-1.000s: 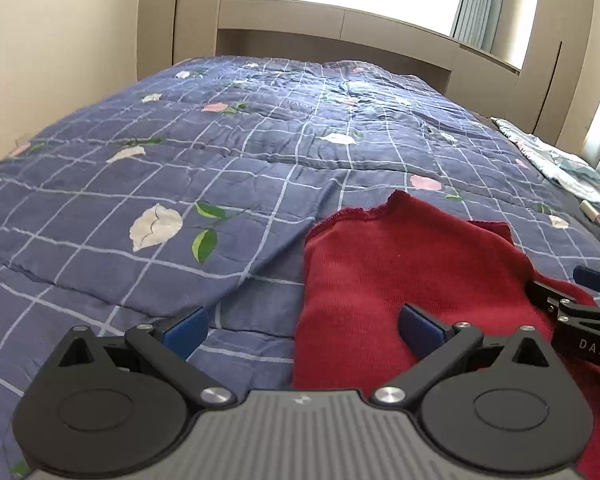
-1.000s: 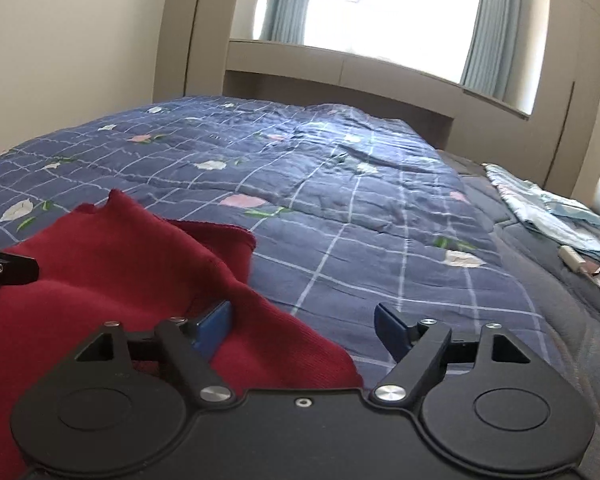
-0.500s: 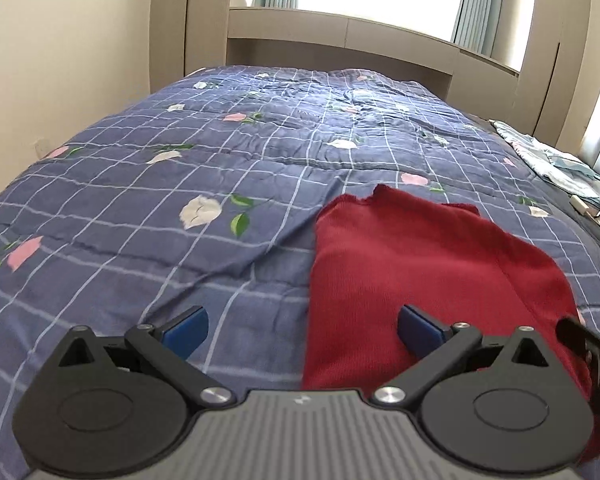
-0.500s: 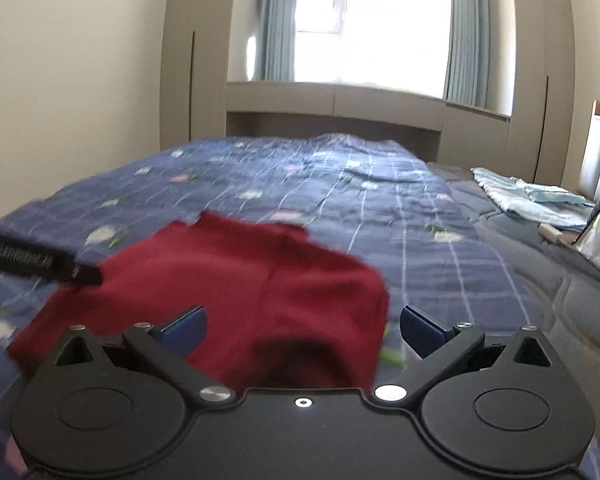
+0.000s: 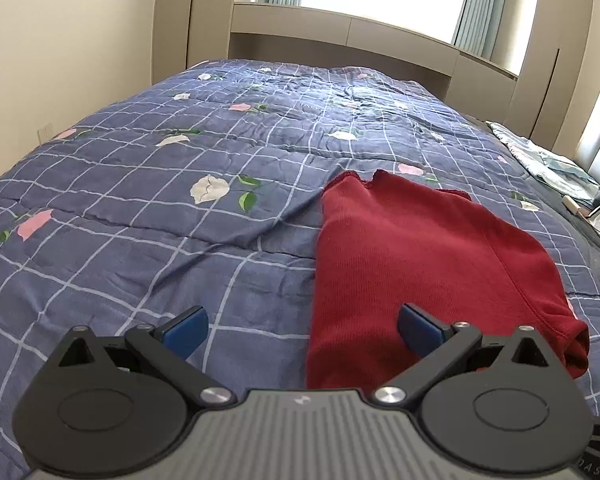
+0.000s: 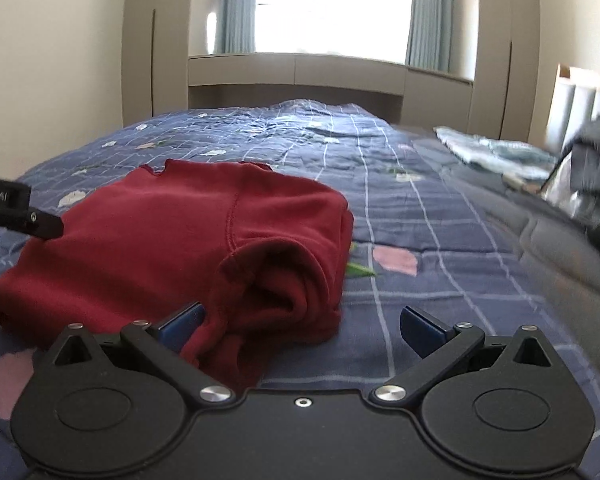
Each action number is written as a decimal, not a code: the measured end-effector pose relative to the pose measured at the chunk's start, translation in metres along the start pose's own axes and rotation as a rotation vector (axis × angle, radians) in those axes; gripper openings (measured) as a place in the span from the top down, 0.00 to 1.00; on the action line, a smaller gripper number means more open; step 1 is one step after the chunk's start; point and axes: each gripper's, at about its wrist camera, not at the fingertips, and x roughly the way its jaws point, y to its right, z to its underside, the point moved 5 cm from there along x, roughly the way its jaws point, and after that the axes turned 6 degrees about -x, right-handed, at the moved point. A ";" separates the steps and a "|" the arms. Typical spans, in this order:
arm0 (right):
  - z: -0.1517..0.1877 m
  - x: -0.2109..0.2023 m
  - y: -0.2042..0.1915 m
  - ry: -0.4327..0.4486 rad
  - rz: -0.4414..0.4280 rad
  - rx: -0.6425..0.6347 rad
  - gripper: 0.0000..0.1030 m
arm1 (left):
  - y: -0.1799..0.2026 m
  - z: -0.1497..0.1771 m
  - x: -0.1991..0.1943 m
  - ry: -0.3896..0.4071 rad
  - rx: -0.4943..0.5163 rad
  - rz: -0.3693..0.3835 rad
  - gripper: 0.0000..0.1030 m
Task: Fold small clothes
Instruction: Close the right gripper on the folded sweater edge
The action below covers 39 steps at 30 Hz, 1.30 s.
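A: Left wrist view: left gripper spread wide, nothing clamped. Red knit garment lies folded on the blue floral quilt, its near edge under the right blue pad.

B: Right wrist view: right gripper fully spread after opening; rolled sleeve end between the pads, not pinched. Garment ahead-left on the quilt.

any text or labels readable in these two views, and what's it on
"DAS": white letters on the black body of the right gripper, at the bottom right corner of the left wrist view; partly cut off.
"...bbot.AI", roughly: white letters on the black body of the left gripper, at the left edge of the right wrist view; start cut off, blurred.
No print shows on the red garment or the quilt.
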 end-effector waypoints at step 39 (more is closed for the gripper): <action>-0.031 0.059 0.044 -0.040 -0.186 0.402 0.45 | -0.002 -0.028 0.054 -0.224 0.056 0.251 0.01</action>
